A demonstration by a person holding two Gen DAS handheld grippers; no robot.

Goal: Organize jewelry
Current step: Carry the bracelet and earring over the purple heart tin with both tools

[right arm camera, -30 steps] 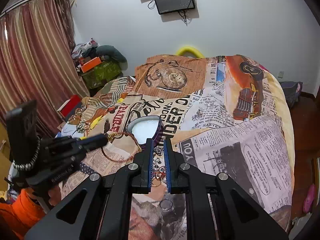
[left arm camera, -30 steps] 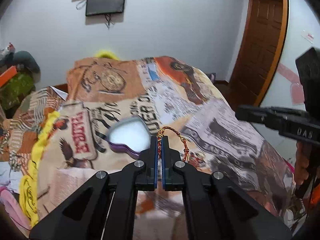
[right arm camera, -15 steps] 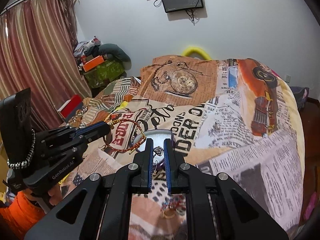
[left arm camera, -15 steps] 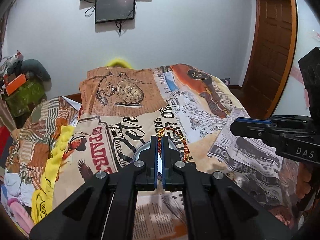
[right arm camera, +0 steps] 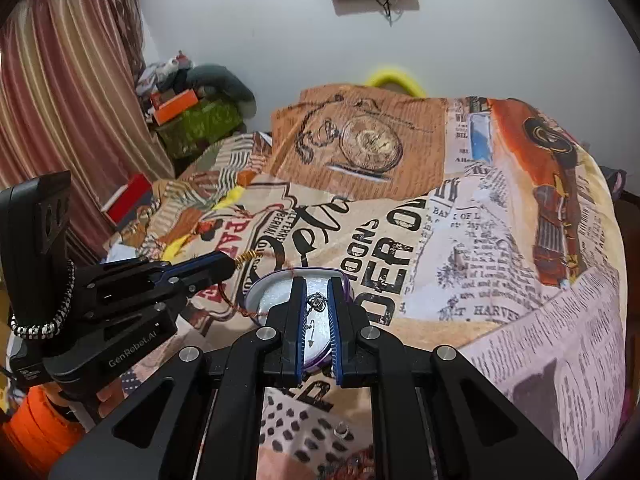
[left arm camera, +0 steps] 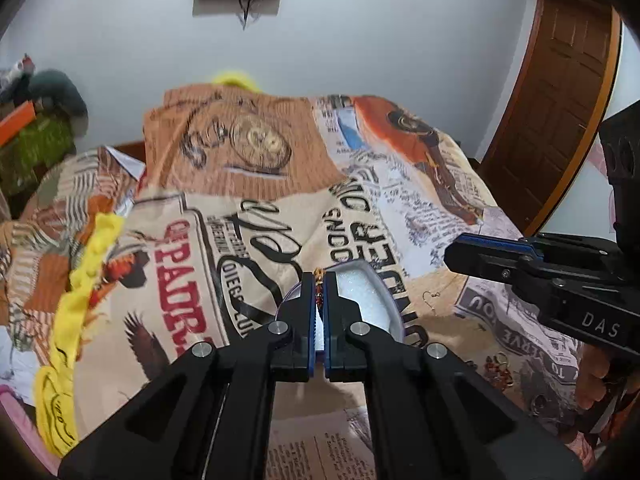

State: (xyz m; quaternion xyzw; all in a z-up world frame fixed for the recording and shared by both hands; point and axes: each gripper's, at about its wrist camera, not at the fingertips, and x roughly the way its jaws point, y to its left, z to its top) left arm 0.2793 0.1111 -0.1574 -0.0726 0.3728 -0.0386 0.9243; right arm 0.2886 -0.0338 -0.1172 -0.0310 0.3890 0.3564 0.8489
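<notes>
black left gripper [left arm camera: 319,284] angled down, clenched on braided bracelet [left arm camera: 319,280], right gripper [right arm camera: 316,300] pinching silver earring [right arm camera: 316,301]

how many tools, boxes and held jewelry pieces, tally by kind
tools: 2 (left tool, right tool)
heart-shaped box: 1
bracelet: 1
silver piece: 1
total: 5

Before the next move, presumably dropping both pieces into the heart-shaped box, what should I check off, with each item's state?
1. Left hand-held gripper shut on red-and-gold braided bracelet: ok.
2. Right hand-held gripper shut on small silver earring: ok.
3. Heart-shaped box open, white lining exposed: ok.
4. Bracelet loop fully over the box: not ok, it hangs at the rim.
5. Earring above the lining: ok.
6. More jewelry on the bedspread: ok, still to collect.
</notes>
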